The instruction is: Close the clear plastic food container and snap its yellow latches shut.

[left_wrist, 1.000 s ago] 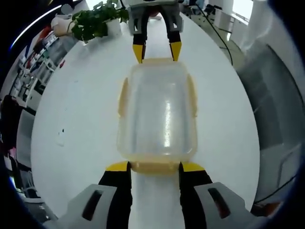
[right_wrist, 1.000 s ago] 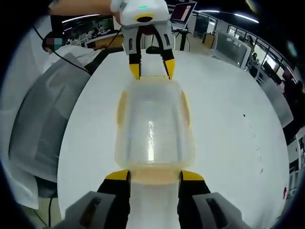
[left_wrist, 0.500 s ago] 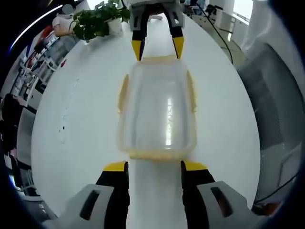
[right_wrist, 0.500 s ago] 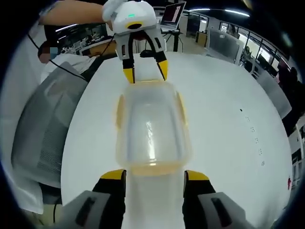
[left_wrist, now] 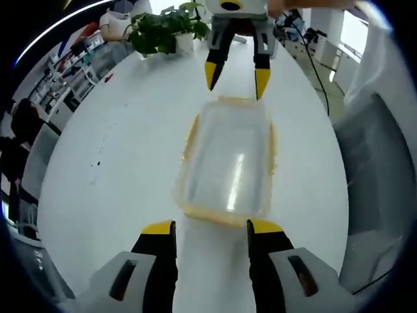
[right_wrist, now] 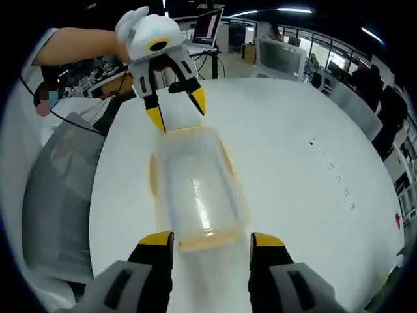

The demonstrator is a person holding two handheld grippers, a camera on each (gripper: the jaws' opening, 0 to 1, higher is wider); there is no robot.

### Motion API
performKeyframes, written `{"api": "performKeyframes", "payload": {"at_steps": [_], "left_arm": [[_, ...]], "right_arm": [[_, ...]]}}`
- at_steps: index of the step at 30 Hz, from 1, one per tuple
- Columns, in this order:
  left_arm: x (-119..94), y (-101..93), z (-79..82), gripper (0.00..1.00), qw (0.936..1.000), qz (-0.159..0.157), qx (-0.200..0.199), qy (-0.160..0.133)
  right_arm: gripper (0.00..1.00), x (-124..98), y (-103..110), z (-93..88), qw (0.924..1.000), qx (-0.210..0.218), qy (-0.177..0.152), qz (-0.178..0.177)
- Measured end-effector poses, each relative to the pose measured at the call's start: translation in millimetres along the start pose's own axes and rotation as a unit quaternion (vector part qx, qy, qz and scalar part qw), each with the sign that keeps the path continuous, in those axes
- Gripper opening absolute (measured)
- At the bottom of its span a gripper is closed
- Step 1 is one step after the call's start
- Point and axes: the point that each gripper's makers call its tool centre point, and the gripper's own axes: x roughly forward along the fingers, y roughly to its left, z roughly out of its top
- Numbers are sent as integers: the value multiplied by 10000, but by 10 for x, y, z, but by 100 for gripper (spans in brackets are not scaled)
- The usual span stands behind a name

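The clear plastic container (left_wrist: 228, 166) lies on the white table (left_wrist: 124, 163) with its lid on. Yellow latches (left_wrist: 191, 135) show along its sides and at both ends. My left gripper (left_wrist: 210, 228) is open, its yellow tips a short way back from the container's near end, touching nothing. My right gripper (left_wrist: 236, 78) hangs open just beyond the far end. In the right gripper view the container (right_wrist: 195, 195) lies ahead of the open right gripper (right_wrist: 212, 239), and the left gripper (right_wrist: 177, 111) hovers open at the far end, held by a hand.
A potted plant (left_wrist: 166, 29) stands at the table's far edge. A grey chair (left_wrist: 374, 189) is beside the table, also seen as the chair (right_wrist: 55, 208). A laptop (right_wrist: 210, 26) sits on a stand beyond the table.
Both grippers have drawn back from the container's end latches, which their tips were flanking a second ago. The jaws have stayed open, and both views have rolled slightly.
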Motion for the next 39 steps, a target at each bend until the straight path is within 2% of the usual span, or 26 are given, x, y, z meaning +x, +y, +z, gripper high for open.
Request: {"api": "performKeyframes", "payload": {"at_steps": [3, 6, 10, 14, 16, 18, 20, 23, 25, 27, 29, 31, 33, 35, 38, 39], "left_arm": [[52, -39, -33, 45, 9998, -23, -143, 122], [41, -6, -30, 42, 9996, 139, -223, 116], [21, -8, -39, 43, 9979, 129, -633, 66], [-22, -12, -49, 41, 9971, 108, -751, -6], [-39, -14, -46, 41, 9967, 102, -809, -39], [-62, -4, -35, 42, 9960, 128, -883, -73], [-83, 17, -15, 42, 9941, 164, -1063, -148], [-99, 69, -24, 43, 9896, 300, -1404, -125], [-87, 80, 36, 44, 9842, 331, -1708, -330], [-73, 66, 27, 43, 9804, 331, -1920, -305], [-59, 71, 59, 45, 9757, 435, -2105, -421], [-37, 97, 48, 45, 9687, 581, -2367, -460], [-11, 81, 46, 45, 9671, 568, -2434, -480], [17, 51, 40, 47, 9606, 569, -2673, -500], [43, 15, 41, 45, 9493, 574, -3042, -559], [63, 20, 25, 45, 9472, 621, -3095, -562]], "right_arm": [[45, 25, 9, 23, 9999, 97, 19, -120], [46, 30, 8, 75, 9991, 352, -99, -193], [45, 43, 4, 120, 9968, 727, -223, -263], [44, 37, -31, 122, 9921, 1151, -270, -414], [44, 47, -36, 142, 9912, 1207, -349, -415], [43, 41, -41, 104, 9885, 1399, -270, -507], [45, 47, -51, 130, 9839, 1646, -414, -565], [44, 60, -77, 70, 9806, 1802, -341, -685], [45, 65, -74, 83, 9774, 1940, -449, -716], [45, 69, -86, 53, 9753, 2026, -413, -778], [45, 62, -131, 29, 9733, 2043, -425, -955], [46, 61, -134, 47, 9660, 2327, -580, -970], [46, 63, -129, 31, 9645, 2384, -577, -982], [46, 67, -135, 20, 9616, 2474, -596, -1025], [47, 86, -128, 19, 9507, 2848, -737, -982], [48, 99, -102, 65, 9478, 2933, -891, -880]]}}
